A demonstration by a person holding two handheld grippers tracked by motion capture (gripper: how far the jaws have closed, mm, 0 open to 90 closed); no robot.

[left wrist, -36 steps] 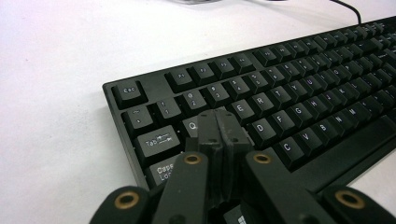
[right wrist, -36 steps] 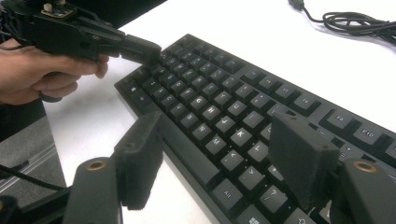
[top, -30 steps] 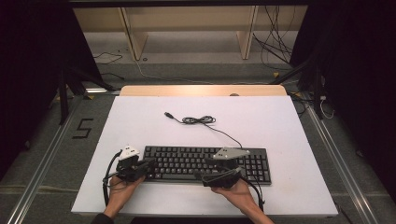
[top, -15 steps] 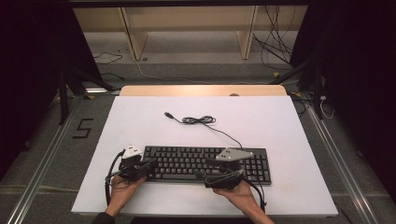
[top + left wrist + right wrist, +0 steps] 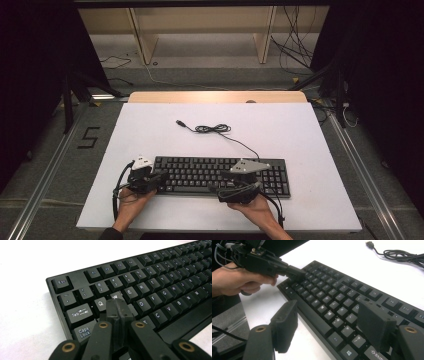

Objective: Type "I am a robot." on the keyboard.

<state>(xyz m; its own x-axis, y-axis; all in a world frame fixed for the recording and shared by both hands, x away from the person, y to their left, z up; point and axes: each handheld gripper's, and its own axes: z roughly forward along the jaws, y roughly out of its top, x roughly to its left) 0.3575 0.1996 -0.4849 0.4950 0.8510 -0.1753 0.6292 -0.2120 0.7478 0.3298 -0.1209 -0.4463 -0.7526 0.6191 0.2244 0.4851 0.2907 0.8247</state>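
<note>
High view: the keyboard (image 5: 220, 175) sits in the lower middle of the frame, long axis running left to right across the white table (image 5: 310, 130); the left gripper (image 5: 159, 179) is at its left end, tips over the keys, and the right gripper (image 5: 226, 189) hangs over the front edge right of centre; so the left one looks nearer to actually pressing something. The keyboard's cable (image 5: 212, 129) lies coiled above it, unplugged; beyond the table there's grey floor, wooden frame legs and dark curtains.

Left gripper view: jaws clenched together with nothing between them, making one blunt tip; that tip (image 5: 118, 307) lies over the keys just below Q and W, keyboard (image 5: 160, 285) stretching off to the upper right; can't tell if it's touching a key.

Right gripper view: jaws released, wide apart, nothing in them (image 5: 332, 327); the bottom key rows sit between them; the left gripper (image 5: 297, 273) shows upper left, poking at the far end.
</note>
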